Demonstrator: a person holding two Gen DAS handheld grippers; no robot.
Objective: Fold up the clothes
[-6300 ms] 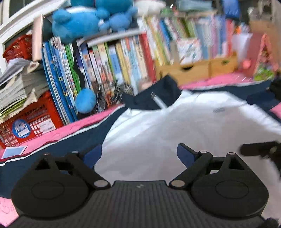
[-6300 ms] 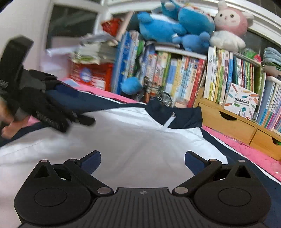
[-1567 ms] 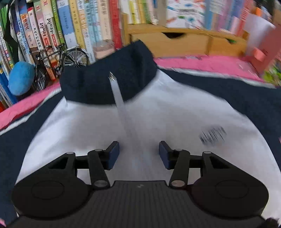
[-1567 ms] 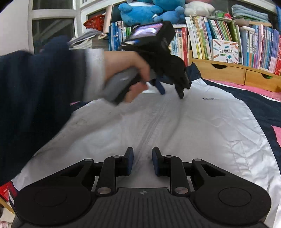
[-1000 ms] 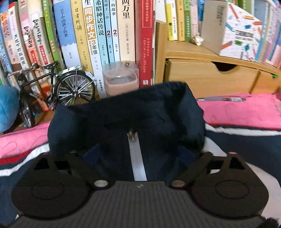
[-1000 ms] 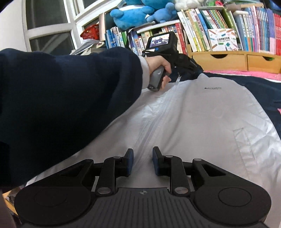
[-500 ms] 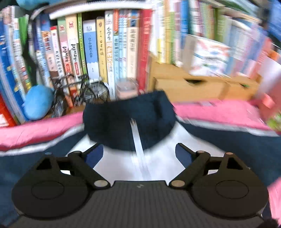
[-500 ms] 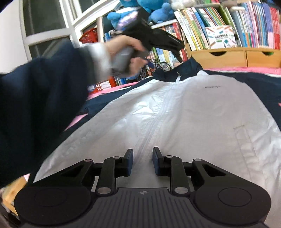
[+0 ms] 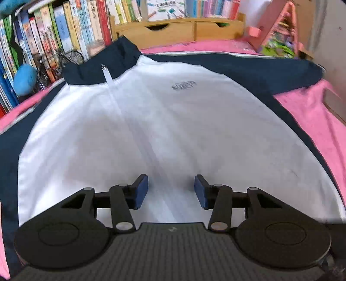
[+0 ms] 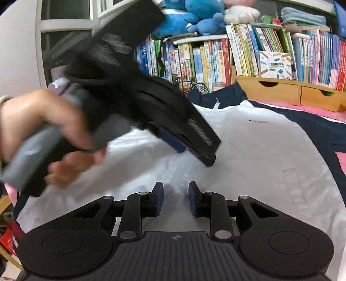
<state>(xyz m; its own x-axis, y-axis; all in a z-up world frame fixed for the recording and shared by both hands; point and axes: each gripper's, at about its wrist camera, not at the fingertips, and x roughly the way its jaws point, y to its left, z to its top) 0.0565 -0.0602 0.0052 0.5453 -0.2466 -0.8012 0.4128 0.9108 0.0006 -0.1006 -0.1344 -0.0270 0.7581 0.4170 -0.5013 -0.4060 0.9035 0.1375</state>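
Note:
A white jacket [image 9: 173, 129] with navy collar [image 9: 101, 67] and navy sleeves lies flat, front up, zipped, on a pink bed cover [image 9: 307, 108]. My left gripper [image 9: 170, 190] hovers over the jacket's lower middle, jaws partly open and empty. In the right wrist view it shows as a black tool [image 10: 151, 108] held by a hand, tilted down over the jacket [image 10: 259, 155]. My right gripper [image 10: 175, 198] sits low over the hem by the zip line, jaws a narrow gap apart and empty.
A row of books [image 9: 64, 32], a toy bicycle [image 9: 64, 60] and a wooden drawer box [image 9: 179, 30] stand behind the collar. A pink toy house [image 9: 279, 28] is at far right. Blue plush toys [image 10: 190, 19] sit on the books.
My left gripper pulled back from the collar to the jacket's lower middle and narrowed its jaws. The right gripper stayed put over the hem.

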